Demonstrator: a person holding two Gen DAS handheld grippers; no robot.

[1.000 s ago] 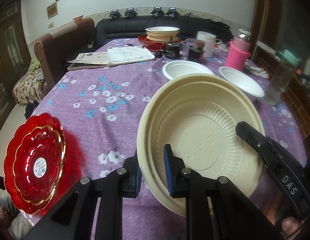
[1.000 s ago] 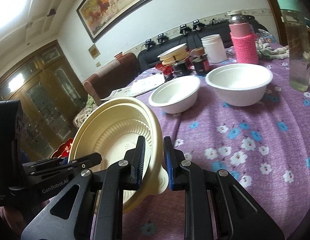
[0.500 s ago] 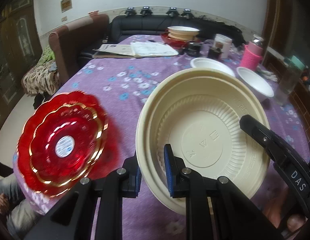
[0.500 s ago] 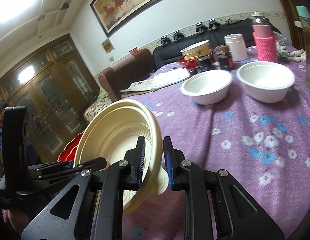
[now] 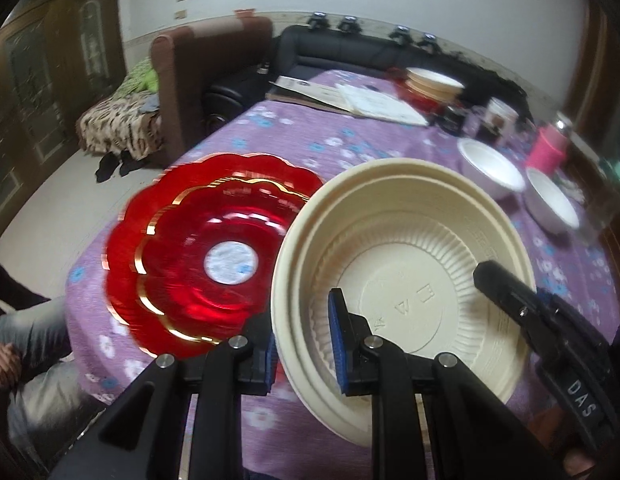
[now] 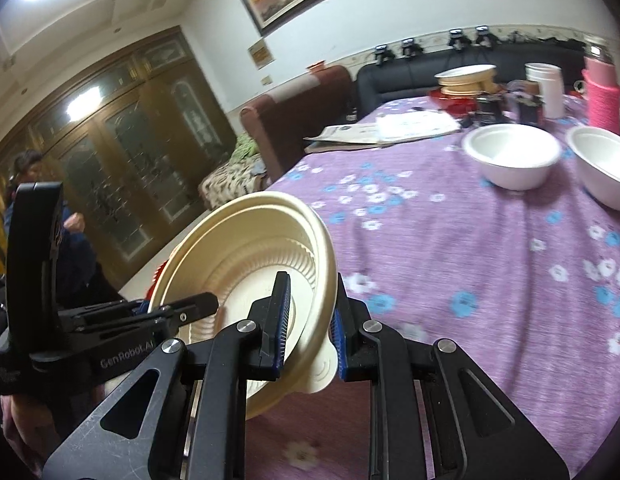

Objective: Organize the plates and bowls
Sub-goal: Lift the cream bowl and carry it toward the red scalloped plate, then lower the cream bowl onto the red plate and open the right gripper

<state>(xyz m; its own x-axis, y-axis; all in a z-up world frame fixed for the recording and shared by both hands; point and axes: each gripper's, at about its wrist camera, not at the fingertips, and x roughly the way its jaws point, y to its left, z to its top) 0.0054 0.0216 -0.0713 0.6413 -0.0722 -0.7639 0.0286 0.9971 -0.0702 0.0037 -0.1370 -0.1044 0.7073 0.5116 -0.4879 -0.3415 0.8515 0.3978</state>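
Observation:
Both grippers hold the same nested pair of cream bowls (image 5: 406, 280), which also shows in the right wrist view (image 6: 253, 264), lifted and tilted above the purple tablecloth. My left gripper (image 5: 301, 352) is shut on the near left rim. My right gripper (image 6: 307, 324) is shut on the opposite rim; its finger shows in the left wrist view (image 5: 506, 292). A stack of red scalloped plates (image 5: 213, 264) lies on the table's near left corner, just left of the bowls. Two white bowls (image 6: 514, 156) (image 6: 606, 168) stand further back on the right.
At the far end are a stack of cream and red dishes (image 5: 430, 84), papers (image 5: 350, 100), jars, a white cup (image 6: 544, 84) and a pink-sleeved bottle (image 6: 602, 96). The table edge (image 5: 77, 280) is close beside the red plates. A person (image 6: 33, 208) stands at left.
Both grippers have carried the cream bowls back and left toward the near corner; the red plates now lie much closer, right beside the bowls. Both grips are unchanged.

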